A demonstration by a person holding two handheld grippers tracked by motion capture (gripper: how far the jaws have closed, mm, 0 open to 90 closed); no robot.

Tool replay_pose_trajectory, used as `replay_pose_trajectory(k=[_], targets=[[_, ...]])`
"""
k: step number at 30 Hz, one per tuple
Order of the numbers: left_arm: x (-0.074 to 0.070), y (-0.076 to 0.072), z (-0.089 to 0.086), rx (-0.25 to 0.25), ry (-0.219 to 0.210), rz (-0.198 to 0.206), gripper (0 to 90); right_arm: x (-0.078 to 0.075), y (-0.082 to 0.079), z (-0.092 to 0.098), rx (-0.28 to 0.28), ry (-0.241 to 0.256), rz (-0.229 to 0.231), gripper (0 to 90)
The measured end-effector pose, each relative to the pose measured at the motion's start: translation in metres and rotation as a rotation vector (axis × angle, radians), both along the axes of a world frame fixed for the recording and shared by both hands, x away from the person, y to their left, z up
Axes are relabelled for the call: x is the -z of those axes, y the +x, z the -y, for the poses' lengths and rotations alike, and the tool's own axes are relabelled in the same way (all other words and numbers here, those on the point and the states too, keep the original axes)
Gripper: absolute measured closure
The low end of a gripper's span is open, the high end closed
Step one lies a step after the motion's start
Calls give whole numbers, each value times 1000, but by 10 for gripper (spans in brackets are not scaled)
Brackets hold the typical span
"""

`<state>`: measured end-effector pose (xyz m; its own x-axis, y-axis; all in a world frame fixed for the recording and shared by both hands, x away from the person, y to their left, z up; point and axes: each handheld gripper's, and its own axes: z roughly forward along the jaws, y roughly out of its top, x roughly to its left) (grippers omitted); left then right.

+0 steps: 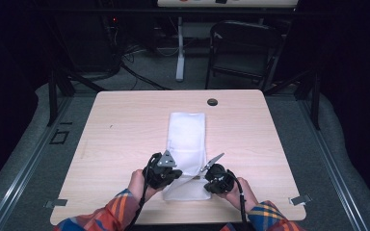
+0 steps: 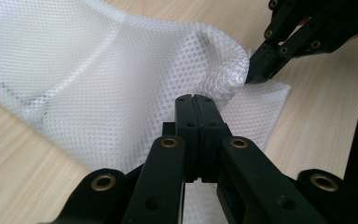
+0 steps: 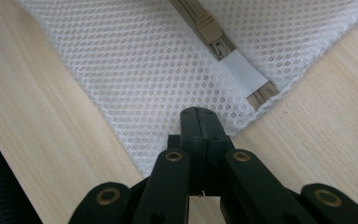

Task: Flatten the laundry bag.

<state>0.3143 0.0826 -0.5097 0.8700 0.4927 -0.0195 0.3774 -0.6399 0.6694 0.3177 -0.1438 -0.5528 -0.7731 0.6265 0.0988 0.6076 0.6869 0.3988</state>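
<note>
As held low, both grippers (image 1: 192, 174) on mesh bag (image 1: 187, 130).

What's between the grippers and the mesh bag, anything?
Nothing visible. Left gripper and right gripper are each shut on the near end of the white mesh zippered laundry bag on the light wooden table.

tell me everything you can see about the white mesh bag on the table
The white mesh bag is a long, flat pouch of fine netting lying lengthwise on the light wooden table. A tan zipper with a white tab runs along it. Both tools, the left tool and the right tool, appear shut on its near end, where the netting bunches up in a raised fold.
</note>
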Motion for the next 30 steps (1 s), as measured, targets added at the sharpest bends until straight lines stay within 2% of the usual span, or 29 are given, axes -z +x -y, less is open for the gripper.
replay_pose_trajectory(k=[12, 15, 21, 22, 23, 25, 29, 30], targets=[[-1, 3, -17, -44, 33, 18, 900, -1, 2, 7, 53, -29, -7, 900], [-1, 4, -21, -51, 48, 15, 900, -1, 3, 9, 67, -24, -10, 900], [2, 6, -28, -69, 63, 1, 900, -2, 3, 11, 84, -45, -8, 900], [2, 6, -29, -74, 69, 8, 900, -1, 3, 12, 92, -35, -5, 900], [2, 6, -31, -69, 81, -2, 900, -3, 4, 13, 90, -54, -11, 900], [3, 6, -31, -75, 82, -1, 900, -2, 3, 14, 96, -46, -12, 900], [6, 5, -35, -79, 108, -11, 900, -2, 3, 17, 128, -47, -8, 900], [6, 5, -37, -77, 117, -14, 900, -3, 3, 18, 126, -63, -13, 900]])
